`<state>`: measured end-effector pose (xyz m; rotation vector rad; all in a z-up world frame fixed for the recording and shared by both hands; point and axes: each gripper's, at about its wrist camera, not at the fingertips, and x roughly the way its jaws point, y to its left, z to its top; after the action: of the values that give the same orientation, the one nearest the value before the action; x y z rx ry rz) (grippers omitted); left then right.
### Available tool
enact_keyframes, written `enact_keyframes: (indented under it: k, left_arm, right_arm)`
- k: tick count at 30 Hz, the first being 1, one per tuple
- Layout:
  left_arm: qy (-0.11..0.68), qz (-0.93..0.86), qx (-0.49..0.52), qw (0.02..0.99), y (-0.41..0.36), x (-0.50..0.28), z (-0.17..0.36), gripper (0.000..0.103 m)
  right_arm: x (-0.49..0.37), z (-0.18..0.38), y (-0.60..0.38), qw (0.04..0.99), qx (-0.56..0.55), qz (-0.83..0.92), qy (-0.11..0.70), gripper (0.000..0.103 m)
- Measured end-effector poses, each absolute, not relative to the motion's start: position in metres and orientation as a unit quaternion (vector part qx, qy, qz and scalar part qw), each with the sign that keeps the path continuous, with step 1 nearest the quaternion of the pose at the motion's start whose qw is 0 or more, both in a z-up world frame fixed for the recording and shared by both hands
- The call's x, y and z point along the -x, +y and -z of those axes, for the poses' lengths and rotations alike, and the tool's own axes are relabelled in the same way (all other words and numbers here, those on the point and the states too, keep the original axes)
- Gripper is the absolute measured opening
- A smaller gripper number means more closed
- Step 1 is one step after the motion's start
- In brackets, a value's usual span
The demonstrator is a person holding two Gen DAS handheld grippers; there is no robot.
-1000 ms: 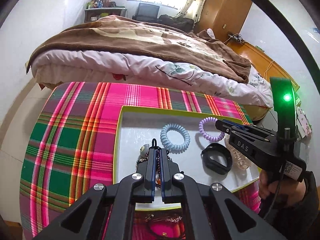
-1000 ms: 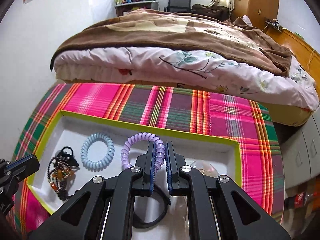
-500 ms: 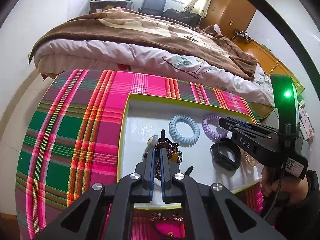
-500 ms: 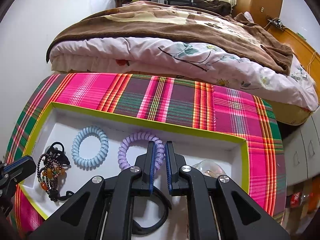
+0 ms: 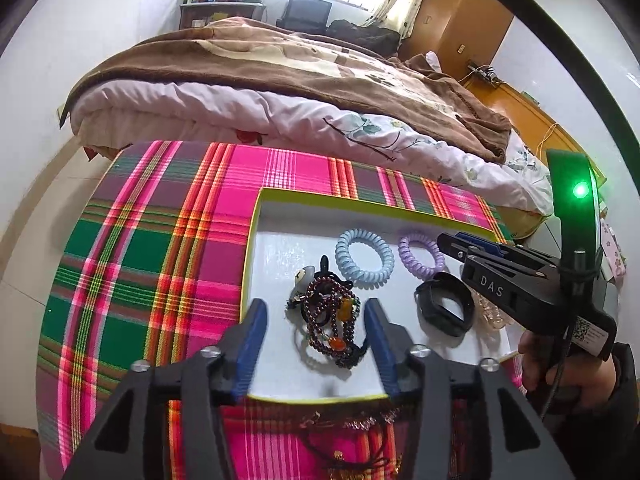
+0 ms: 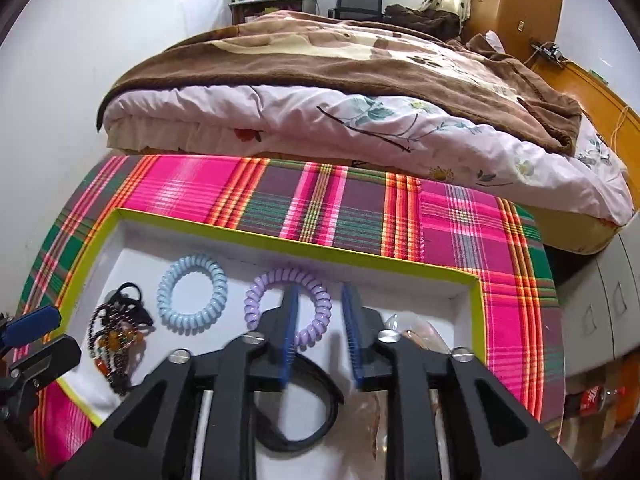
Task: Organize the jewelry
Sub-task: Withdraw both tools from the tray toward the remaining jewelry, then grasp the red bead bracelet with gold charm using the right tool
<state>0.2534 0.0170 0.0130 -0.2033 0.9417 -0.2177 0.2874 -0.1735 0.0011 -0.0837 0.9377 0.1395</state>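
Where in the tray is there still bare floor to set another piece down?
Bare white floor lies in the tray's far left corner, between its left wall, the blue coil tie and the bead bracelet pile. A thinner strip runs along the far wall behind the purple coil tie. The right half is crowded: black band, clear piece.

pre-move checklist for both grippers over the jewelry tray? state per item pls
1. Left gripper jaws opening, off the bead bracelet: ok.
2. Bead bracelet lies inside the tray: ok.
3. Right gripper jaws opening, nothing pinched between them: ok.
4. Purple coil tie and blue coil tie apart, not tangled: ok.
5. Black band free of the right gripper: cannot tell.
6. Jewelry left on the cloth near the tray's front edge: not ok.
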Motion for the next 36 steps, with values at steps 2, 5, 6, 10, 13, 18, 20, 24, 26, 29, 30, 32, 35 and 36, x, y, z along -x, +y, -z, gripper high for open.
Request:
enact_keyframes:
  k: [2, 5, 6, 10, 13, 18, 20, 24, 26, 29, 30, 32, 35, 36]
  left_arm:
    - [0.447, 0.107, 0.096, 0.883, 0.018, -0.248, -0.018, 0.058]
    - [0.438, 0.108, 0.089, 0.888, 0.018, -0.238, -0.026, 0.063]
    - [0.435, 0.109, 0.086, 0.89, 0.019, -0.232, -0.029, 0.064]
    - [0.431, 0.108, 0.085, 0.892, 0.025, -0.213, -0.034, 0.064]
    - [0.428, 0.106, 0.089, 0.893, 0.032, -0.199, -0.035, 0.064]
    - [0.426, 0.099, 0.099, 0.894, 0.044, -0.174, -0.034, 0.064]
    - [0.427, 0.096, 0.098, 0.894, 0.046, -0.165, -0.033, 0.064]
    - [0.429, 0.093, 0.095, 0.893, 0.047, -0.152, -0.029, 0.064]
    - [0.431, 0.093, 0.094, 0.892, 0.048, -0.146, -0.027, 0.064]
    - [0.434, 0.097, 0.093, 0.891, 0.05, -0.138, -0.022, 0.065]
    - [0.436, 0.095, 0.094, 0.89, 0.05, -0.136, -0.02, 0.067]
    - [0.441, 0.093, 0.098, 0.887, 0.053, -0.134, -0.014, 0.067]
    - [0.448, 0.09, 0.103, 0.883, 0.056, -0.132, -0.008, 0.067]
    - [0.451, 0.088, 0.104, 0.882, 0.058, -0.131, -0.006, 0.067]
  right_arm:
    - [-0.277, -0.008, -0.175, 0.895, 0.035, -0.074, 0.439, 0.035]
    - [-0.26, -0.017, -0.179, 0.9, 0.024, -0.089, 0.426, 0.035]
    - [-0.256, -0.02, -0.18, 0.901, 0.022, -0.092, 0.423, 0.035]
    - [-0.228, -0.029, -0.187, 0.907, 0.007, -0.102, 0.409, 0.035]
    - [-0.21, -0.032, -0.19, 0.908, 0.002, -0.11, 0.404, 0.035]
    - [-0.18, -0.029, -0.194, 0.909, -0.004, -0.121, 0.4, 0.035]
    - [-0.17, -0.026, -0.193, 0.907, -0.001, -0.124, 0.403, 0.035]
    - [-0.156, -0.019, -0.194, 0.905, 0.009, -0.129, 0.405, 0.035]
    - [-0.15, -0.012, -0.193, 0.901, 0.013, -0.138, 0.411, 0.035]
    - [-0.144, 0.002, -0.187, 0.892, 0.027, -0.155, 0.424, 0.036]
    - [-0.143, 0.006, -0.185, 0.889, 0.032, -0.16, 0.428, 0.038]
    - [-0.14, 0.014, -0.175, 0.883, 0.047, -0.178, 0.431, 0.039]
    - [-0.134, 0.02, -0.161, 0.877, 0.061, -0.201, 0.433, 0.043]
    - [-0.132, 0.021, -0.159, 0.878, 0.061, -0.199, 0.431, 0.043]
